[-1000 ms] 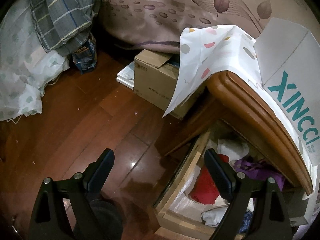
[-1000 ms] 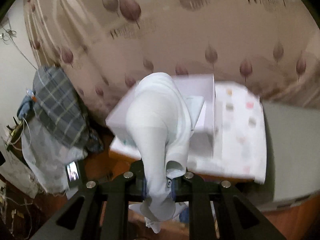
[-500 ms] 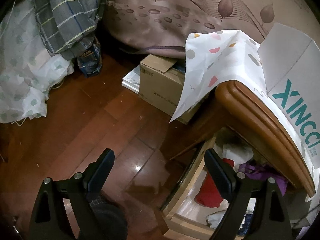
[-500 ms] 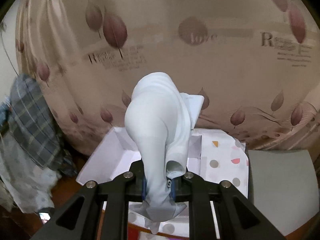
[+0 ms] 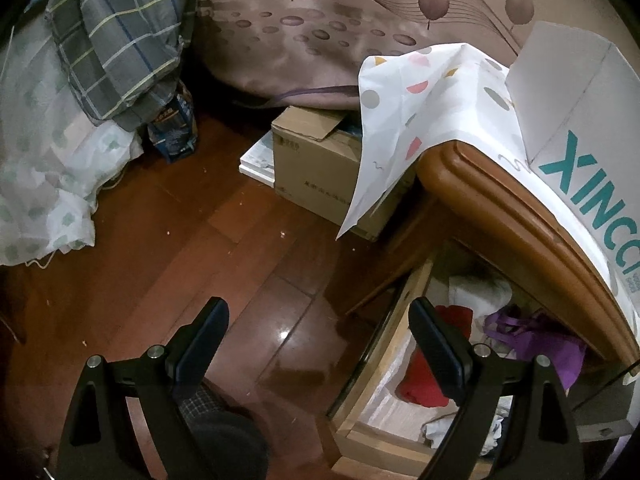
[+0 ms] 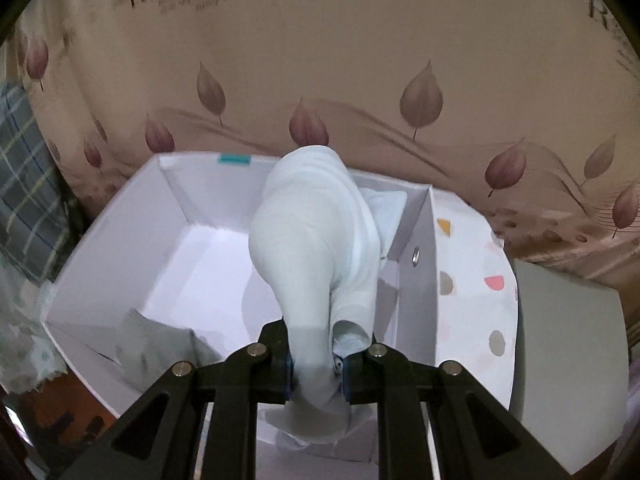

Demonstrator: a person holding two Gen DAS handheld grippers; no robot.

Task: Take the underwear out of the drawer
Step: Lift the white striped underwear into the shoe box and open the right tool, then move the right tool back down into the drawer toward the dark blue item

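In the right wrist view my right gripper [image 6: 316, 372] is shut on a pale blue-white piece of underwear [image 6: 316, 248], which bulges up over the open white box [image 6: 120, 220]. A grey folded garment [image 6: 160, 344] lies in the box's near left corner. In the left wrist view my left gripper [image 5: 320, 340] stands open above the wood floor with nothing between its fingers. Its right finger overlaps the open wooden drawer [image 5: 384, 364], which holds a red garment [image 5: 420, 384], white cloth [image 5: 476, 288] and purple cloth [image 5: 540, 340].
A wooden nightstand top [image 5: 500, 200] carries a dotted white cloth [image 5: 420, 112] and the white box [image 5: 580, 120]. A cardboard box [image 5: 316, 160] sits on the floor beside it. Bedding with a leaf pattern [image 6: 320, 60] lies behind; a plaid cloth [image 5: 116, 40] hangs at left.
My right gripper has come down and forward with the underwear, from facing the bedding to hanging over the open white box. The left gripper has stayed put and open.
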